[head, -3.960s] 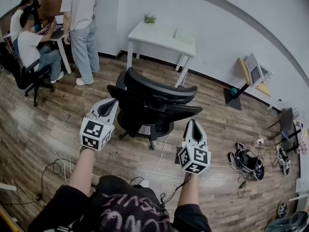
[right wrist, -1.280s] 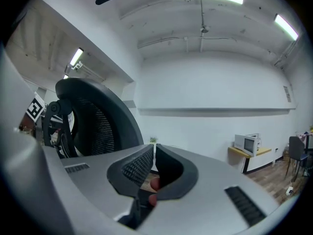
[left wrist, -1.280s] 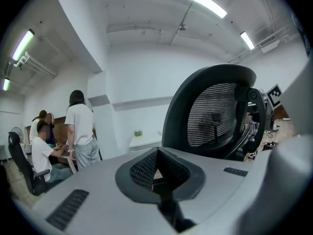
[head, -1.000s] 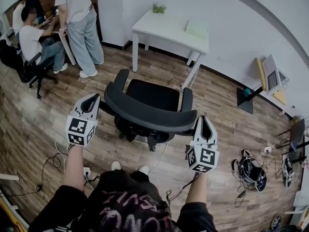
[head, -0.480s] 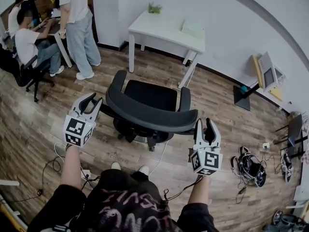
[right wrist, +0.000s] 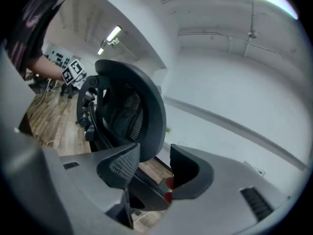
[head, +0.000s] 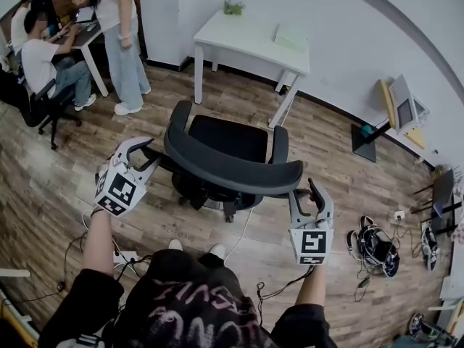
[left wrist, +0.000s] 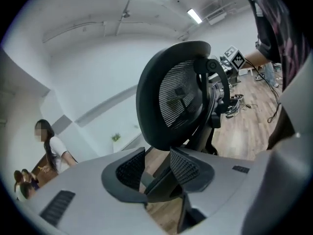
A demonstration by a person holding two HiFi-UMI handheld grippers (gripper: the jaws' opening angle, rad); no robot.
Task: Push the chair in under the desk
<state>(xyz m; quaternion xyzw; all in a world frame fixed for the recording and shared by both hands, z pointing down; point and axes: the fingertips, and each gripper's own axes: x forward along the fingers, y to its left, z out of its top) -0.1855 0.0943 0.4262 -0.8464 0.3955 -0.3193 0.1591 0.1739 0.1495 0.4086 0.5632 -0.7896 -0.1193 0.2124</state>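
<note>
Shirt lettering (head: 190, 312) (perhaps illegible) near chair (head: 232, 169)

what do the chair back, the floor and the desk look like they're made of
Chair back: black mesh, probably woven synthetic, in a smooth matt frame that looks like plastic; the weave shows light through it.
Floor: brown planks with grain and seams, wood or wood-look laminate; cannot tell which.
Desk: plain white, smooth matt top and legs; likely painted or laminated board, unclear.
</note>
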